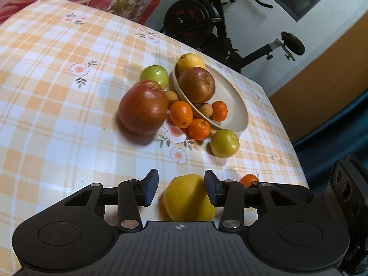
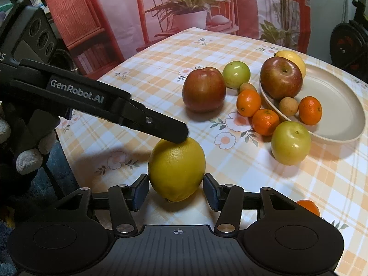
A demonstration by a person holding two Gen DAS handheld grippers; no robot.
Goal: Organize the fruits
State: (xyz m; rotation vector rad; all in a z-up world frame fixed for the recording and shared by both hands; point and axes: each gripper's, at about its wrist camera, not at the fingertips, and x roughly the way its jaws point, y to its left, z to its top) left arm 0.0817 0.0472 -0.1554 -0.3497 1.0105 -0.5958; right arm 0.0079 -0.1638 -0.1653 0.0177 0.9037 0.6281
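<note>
Both grippers, left [image 1: 181, 187] and right [image 2: 176, 189], stand with jaws released around one lemon [image 2: 176, 169] (on the checked worktop [image 2: 299, 184]), not pressing it.

Home: checked tablecloth [image 1: 57, 115], exercise bike [image 1: 207, 23], floral curtain [image 2: 184, 11].

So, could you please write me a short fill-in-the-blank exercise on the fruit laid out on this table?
1. Between the right tongs sits a yellow ____.
2. The largest fruit on the cream plate is a red ____.
3. The number of green fruits on the tablecloth is ____.
Missing words: lemon; apple; two.
</note>
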